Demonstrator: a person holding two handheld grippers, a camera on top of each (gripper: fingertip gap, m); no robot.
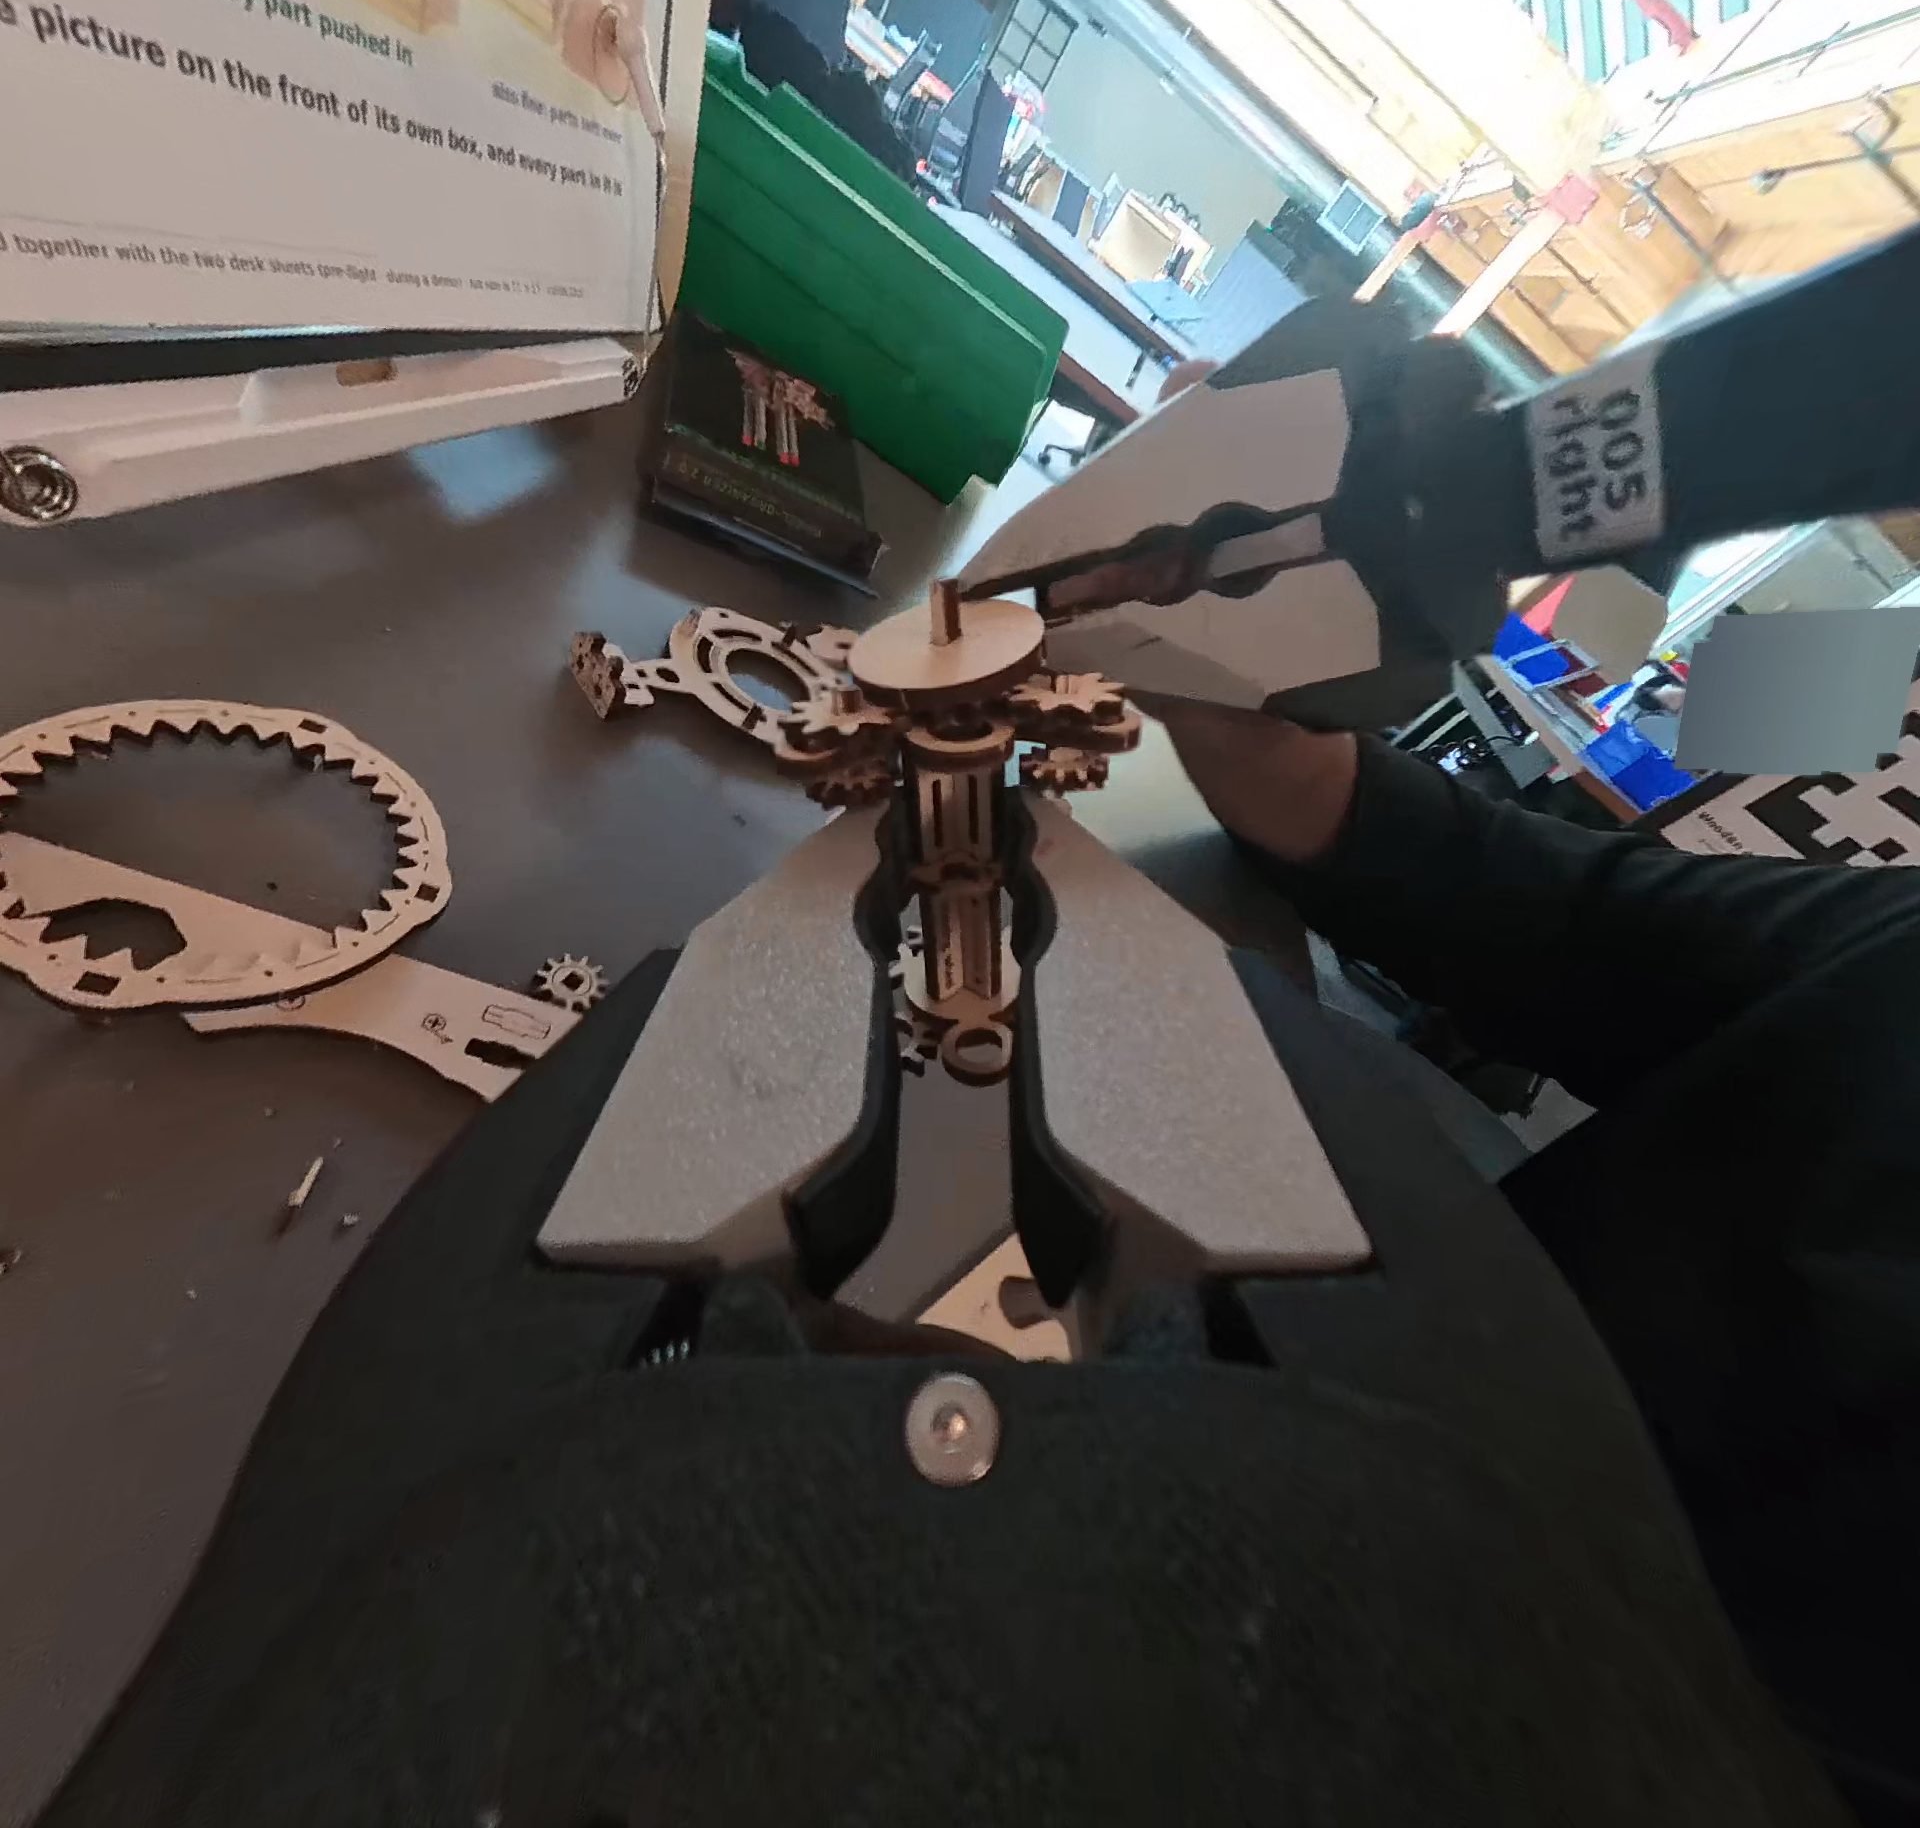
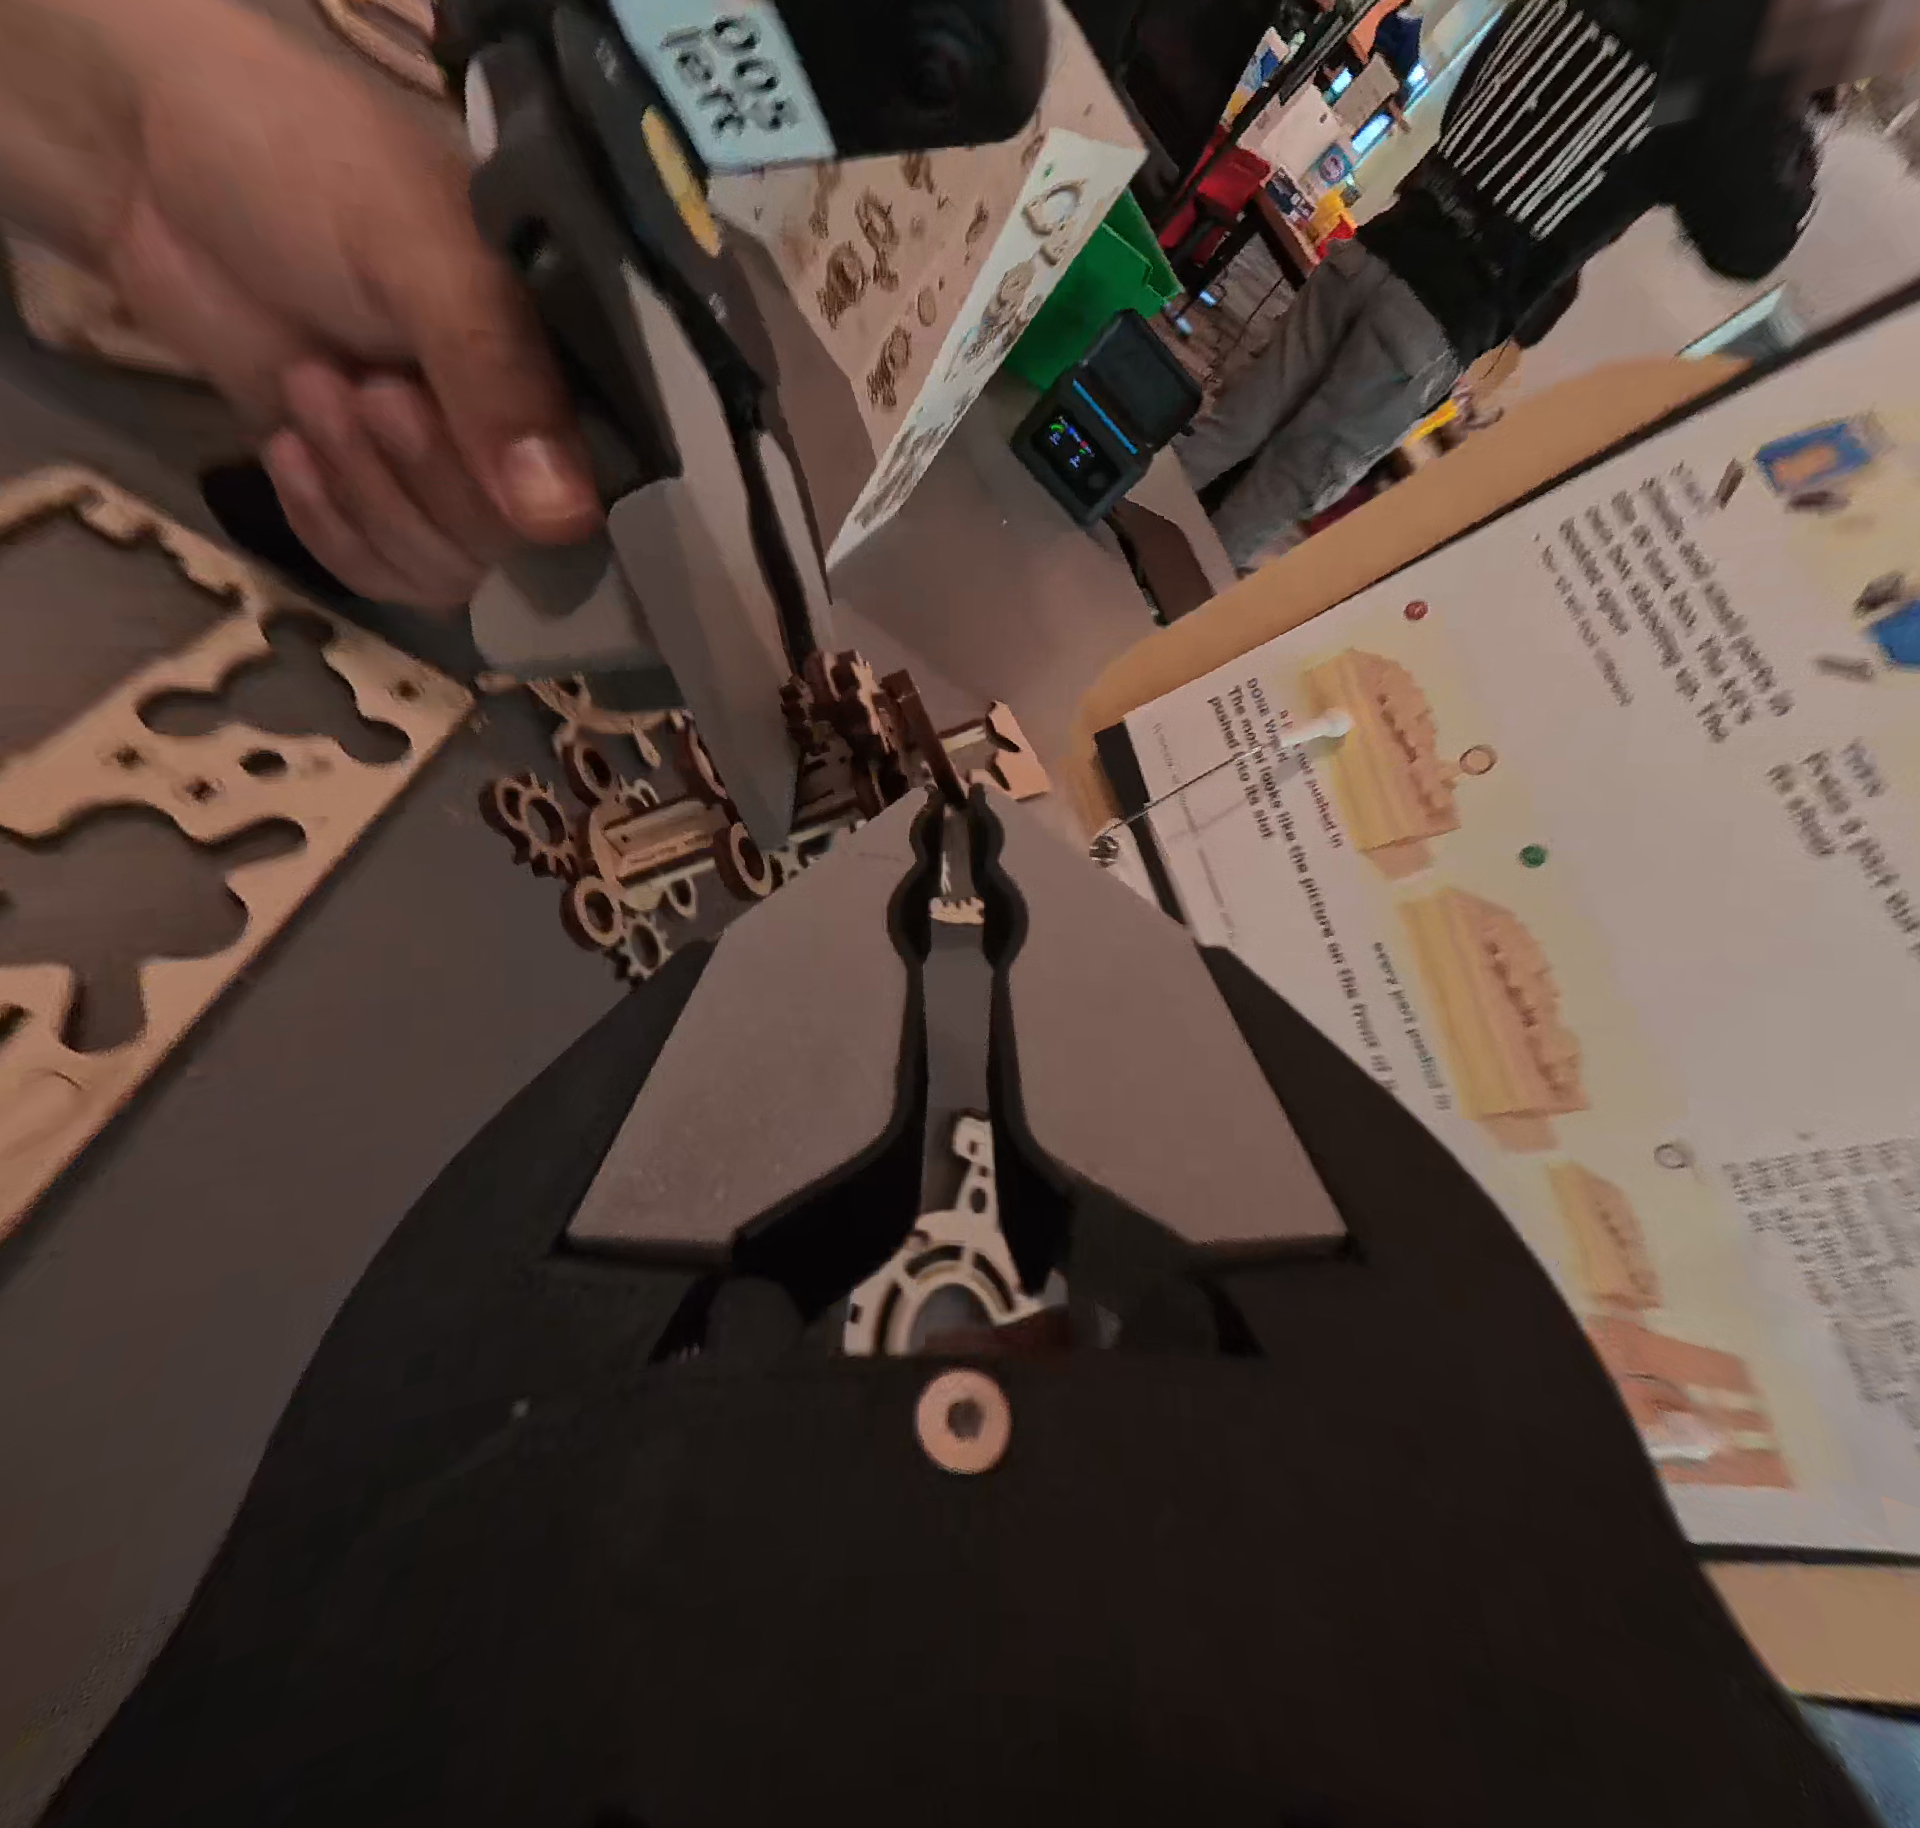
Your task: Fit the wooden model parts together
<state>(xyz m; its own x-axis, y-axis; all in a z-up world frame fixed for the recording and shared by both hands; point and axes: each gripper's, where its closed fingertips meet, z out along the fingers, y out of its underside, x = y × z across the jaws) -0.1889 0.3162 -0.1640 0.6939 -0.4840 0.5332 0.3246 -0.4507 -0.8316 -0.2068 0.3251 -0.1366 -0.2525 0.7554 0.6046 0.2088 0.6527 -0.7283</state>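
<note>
Left wrist view. Fingers of the left gripper (image 1: 951, 843) closed on the slotted shaft of the wooden gear model (image 1: 951, 729), which stands upright between them. Round wooden disc (image 1: 948, 648) tops the model, a short peg (image 1: 945, 612) rising from its middle; small gears ring the shaft just under the disc. Right gripper (image 1: 977, 599) comes in from the right of the model, its tips pinched almost together at the peg; whether they grip it cannot be told. Left of the model on the dark surface (image 1: 312, 687) lies a toothed ring sheet (image 1: 208, 864); just behind the model lies a flat ring-shaped part (image 1: 727, 666). Farther behind it, a dark booklet (image 1: 758, 448), a green bin (image 1: 862, 282) and a white instruction board (image 1: 312, 116).

Right wrist view, blurred. Right gripper (image 2: 951, 812) nearly shut, tips meeting at the model (image 2: 831, 739); a small toothed piece (image 2: 954, 908) shows between the fingers. Left gripper (image 2: 769, 781) clamps the model from above, a hand (image 2: 312, 324) holding it. Left of the model, a punched-out wooden sheet (image 2: 156, 739); right of it, the instruction board (image 2: 1558, 947).
</note>
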